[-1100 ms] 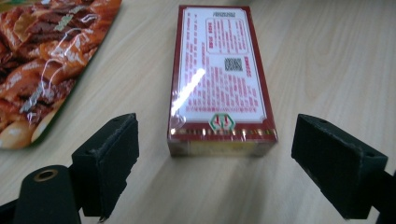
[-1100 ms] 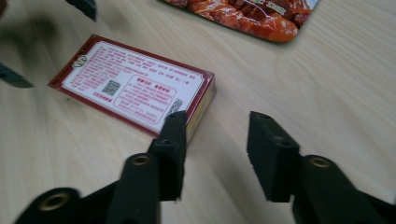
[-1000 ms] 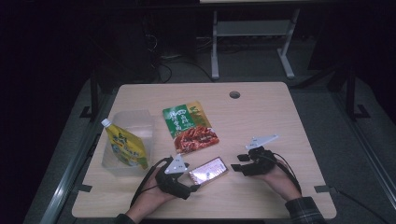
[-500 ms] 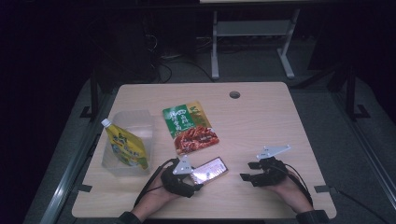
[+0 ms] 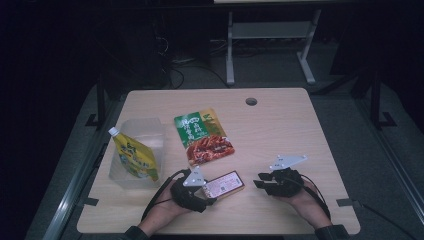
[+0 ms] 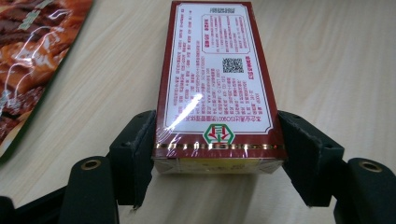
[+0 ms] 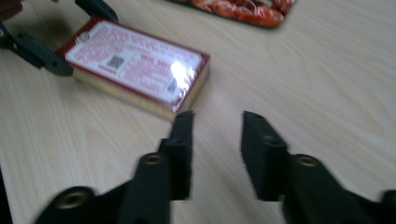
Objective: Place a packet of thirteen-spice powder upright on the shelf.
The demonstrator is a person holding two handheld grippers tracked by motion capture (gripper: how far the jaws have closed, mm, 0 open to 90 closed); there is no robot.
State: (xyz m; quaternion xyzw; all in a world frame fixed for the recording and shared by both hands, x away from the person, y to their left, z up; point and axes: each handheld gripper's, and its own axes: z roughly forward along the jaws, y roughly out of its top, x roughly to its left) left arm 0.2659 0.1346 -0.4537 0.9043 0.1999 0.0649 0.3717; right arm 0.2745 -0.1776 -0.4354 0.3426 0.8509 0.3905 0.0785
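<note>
A flat dark-red box [image 5: 225, 184] with white printed panels lies on the wooden table near the front edge. My left gripper [image 5: 210, 192] comes at it from the left. In the left gripper view its jaws have just been closing, and both pads [image 6: 140, 149] now press the box [image 6: 215, 79] at its near end. My right gripper [image 5: 260, 182] sits to the right of the box and points at it. Its jaws [image 7: 217, 126] have just been closing too, with a gap left and nothing between them. The box [image 7: 135, 65] lies a short way beyond the tips.
A green and red food pouch [image 5: 202, 136] lies flat behind the box. A clear plastic tub [image 5: 150, 130] at the left holds a yellow spout pouch [image 5: 132, 157]. A cable hole [image 5: 251, 101] marks the table's far side.
The left jaws have closed onto the sides of the red box. The right hand has drifted slightly toward the front edge, and its jaws are narrower.
</note>
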